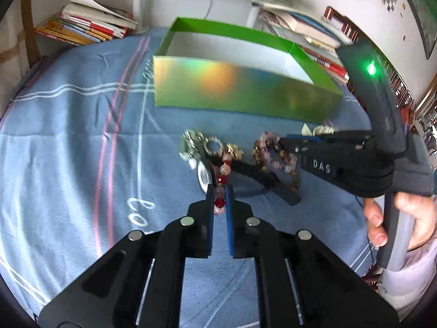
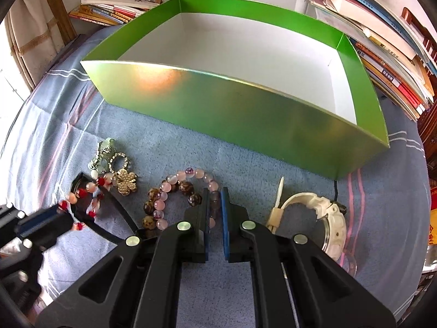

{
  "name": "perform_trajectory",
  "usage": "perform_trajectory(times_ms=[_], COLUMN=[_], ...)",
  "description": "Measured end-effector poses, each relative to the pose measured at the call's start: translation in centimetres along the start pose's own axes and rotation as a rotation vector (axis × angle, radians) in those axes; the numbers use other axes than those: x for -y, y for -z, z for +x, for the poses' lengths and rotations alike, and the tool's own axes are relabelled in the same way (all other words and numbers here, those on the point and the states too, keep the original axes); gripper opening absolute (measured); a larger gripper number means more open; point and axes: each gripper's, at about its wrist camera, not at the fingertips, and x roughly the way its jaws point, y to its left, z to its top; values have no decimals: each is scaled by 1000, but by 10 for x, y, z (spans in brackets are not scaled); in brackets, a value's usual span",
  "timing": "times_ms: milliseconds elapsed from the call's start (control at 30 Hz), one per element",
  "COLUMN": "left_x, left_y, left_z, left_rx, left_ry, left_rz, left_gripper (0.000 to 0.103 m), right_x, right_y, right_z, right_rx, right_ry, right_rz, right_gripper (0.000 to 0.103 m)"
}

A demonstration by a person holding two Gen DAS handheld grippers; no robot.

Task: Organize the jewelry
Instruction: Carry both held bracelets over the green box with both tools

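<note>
Your left gripper (image 1: 219, 191) had its jaws pinched on the red-and-pink bead bracelet (image 1: 221, 175) at lower centre of the left wrist view, with a red bead caught between the blue pads. The rest of that strand trailed up over a black watch (image 1: 240, 173) and touched the gold flower brooch (image 1: 232, 151). If you had lifted from there, the loop could have dragged the brooch or the watch strap along, or the round bead could have rolled out of so narrow a bite.

Your right gripper (image 2: 215, 205) had its jaws drawn in on the pink-and-brown bead bracelets (image 2: 177, 191) at centre of the right wrist view. A pale bead sat between the pads, and two strands lay tangled there. I judged you might have raised both at once, or only one bead's worth of elastic, which could snap back or slip.

The white watch (image 2: 322, 218) lay just beside that gripper, at lower right, close enough for a finger to nudge it. The silver-green trinkets (image 2: 106, 153) sat at left, above the brooch.

The green box (image 2: 245, 109) stood open and bare across the upper half of the frame, its near wall between you and the white floor. A low carry could have clipped that thin wall and shoved the box along the blue cloth (image 2: 191, 147). Both hands working close together also risked the strands crossing.
</note>
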Motion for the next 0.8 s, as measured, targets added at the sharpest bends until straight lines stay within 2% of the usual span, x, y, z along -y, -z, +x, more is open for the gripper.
perform_trajectory(times_ms=[367, 800], left_x=[-12, -10], left_y=[-38, -50], left_z=[-61, -71], left_rx=[89, 101], left_ry=[-36, -41], left_rz=[8, 9], left_gripper=[8, 8], right_x=[-2, 6], right_y=[-3, 1], right_z=[-42, -51], right_rx=[86, 104], right_ry=[-31, -54], right_rz=[9, 28], right_gripper=[8, 8])
